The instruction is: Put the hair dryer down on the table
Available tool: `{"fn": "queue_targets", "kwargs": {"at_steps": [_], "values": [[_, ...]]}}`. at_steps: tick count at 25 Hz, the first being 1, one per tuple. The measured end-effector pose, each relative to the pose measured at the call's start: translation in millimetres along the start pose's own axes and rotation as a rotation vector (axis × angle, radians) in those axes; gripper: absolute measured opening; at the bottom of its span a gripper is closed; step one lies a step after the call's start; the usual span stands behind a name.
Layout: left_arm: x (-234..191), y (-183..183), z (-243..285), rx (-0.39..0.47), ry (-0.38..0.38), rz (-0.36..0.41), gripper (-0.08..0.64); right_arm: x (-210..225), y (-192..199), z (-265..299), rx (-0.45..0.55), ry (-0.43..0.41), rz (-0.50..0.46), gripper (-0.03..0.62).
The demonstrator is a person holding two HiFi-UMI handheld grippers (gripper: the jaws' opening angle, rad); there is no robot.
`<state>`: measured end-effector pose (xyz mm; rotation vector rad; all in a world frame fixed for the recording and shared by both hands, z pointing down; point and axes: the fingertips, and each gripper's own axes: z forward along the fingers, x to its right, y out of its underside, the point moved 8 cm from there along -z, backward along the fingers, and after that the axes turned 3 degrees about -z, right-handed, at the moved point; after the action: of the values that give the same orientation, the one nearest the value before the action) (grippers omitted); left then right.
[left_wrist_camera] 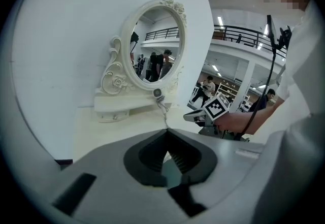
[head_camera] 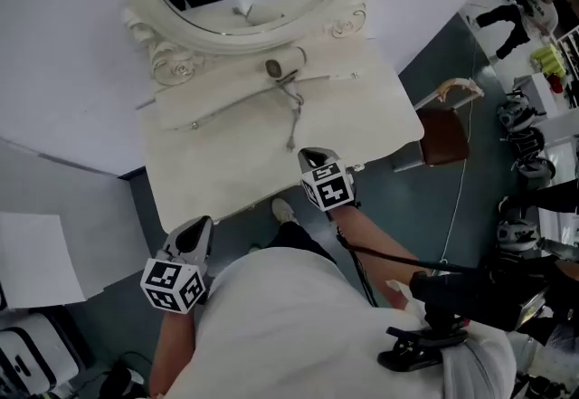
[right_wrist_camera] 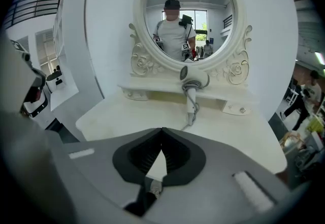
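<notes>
Found the left gripper (head_camera: 195, 230) shut, empty, off the dressing table's (head_camera: 217, 162) near edge. Saw the hair dryer (head_camera: 276, 70) lying at the far side — handle running straight toward the nearer right gripper (head_camera: 317, 158), likewise closed on nothing.

There is one hair dryer (right_wrist_camera: 195, 78), lying at the back edge of the one cream table (head_camera: 226, 175), across the one raised shelf (right_wrist_camera: 152, 89) there. One oval mirror (right_wrist_camera: 185, 14) stands above that shelf. The shelf front has two small knobs (right_wrist_camera: 241, 110), one near each end. There are two grippers, the left gripper (head_camera: 201, 225) and the right gripper (head_camera: 313, 154), each with one marker cube (head_camera: 327, 187). One brown seat (head_camera: 443, 137) stands off the table's right edge.
</notes>
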<state>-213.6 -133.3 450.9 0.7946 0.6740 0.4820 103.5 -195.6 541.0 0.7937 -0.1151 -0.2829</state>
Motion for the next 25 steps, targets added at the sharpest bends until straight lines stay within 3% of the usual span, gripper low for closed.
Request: {"fn": "queue_targets", "kwargs": {"at_steps": [12, 25], "values": [[13.5, 57.4, -37.3, -0.034, 0.068, 0.017, 0.002, -89.4, 37.1, -75.6, 0.050, -0.077, -0.069, -0.001], [35.5, 102.4, -56.3, -0.044, 0.138, 0.032, 0.002, -147.5, 79.1, -138.2, 0.085, -0.119, -0.131, -0.002]]}}
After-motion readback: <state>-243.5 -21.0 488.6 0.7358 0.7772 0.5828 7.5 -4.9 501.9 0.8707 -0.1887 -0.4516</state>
